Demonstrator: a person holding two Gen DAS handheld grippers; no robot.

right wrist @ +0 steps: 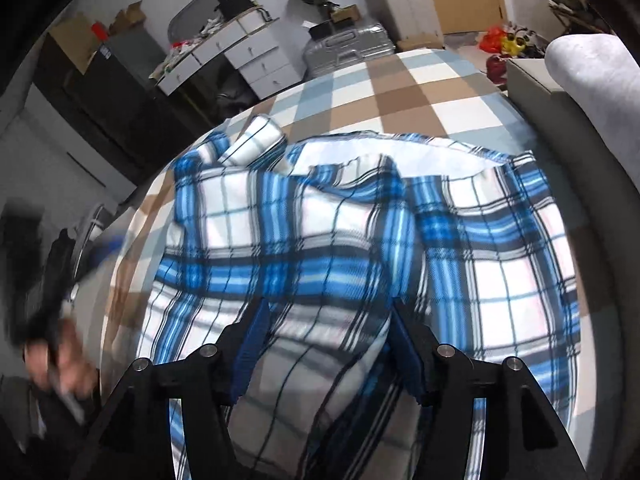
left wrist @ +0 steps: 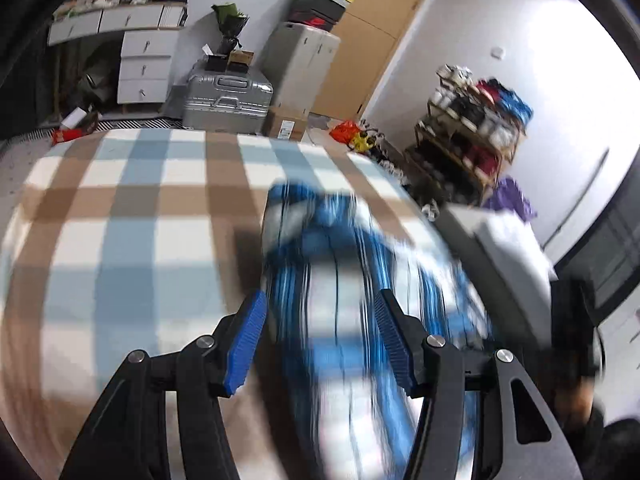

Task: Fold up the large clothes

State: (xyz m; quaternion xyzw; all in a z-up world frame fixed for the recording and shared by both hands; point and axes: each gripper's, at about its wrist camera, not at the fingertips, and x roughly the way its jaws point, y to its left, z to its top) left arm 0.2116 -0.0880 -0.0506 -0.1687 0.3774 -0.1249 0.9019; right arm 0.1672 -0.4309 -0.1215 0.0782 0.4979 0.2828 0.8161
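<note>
Blue/white plaid shirt (right wrist: 320,240) lies rumpled on the bed (right wrist: 400,92), over the checked brown/blue/white bedcover, filling most of the near half; far edge of bed w/ bare cover beyond it. One rolled bit, prob. a sleeve or cuff (right wrist: 256,140), sticks out toward the far-left corner. Collar/white lining shows along the shirt's far side.

Right gripper (right wrist: 326,340): jaws apart, fabric bulging up between them, pads don't look pressed on it — reads as let go, not gripping. Left gripper (left wrist: 320,320): jaws about half apart over a blurred bunch of the same plaid; can't tell if the pads pinch it or it just passes between. In the right wrist view the person's left hand (right wrist: 60,352) is a blur at the near-left edge of the bed.

Step, as I judge: early — a fold laid or cloth being rearranged, shirt far from flat, no neat fold yet.

Next calls for: spread the body flat, smooth the bunched middle, find sleeve + side seam, grip at edge pts w/ both grippers, fold inward.
</note>
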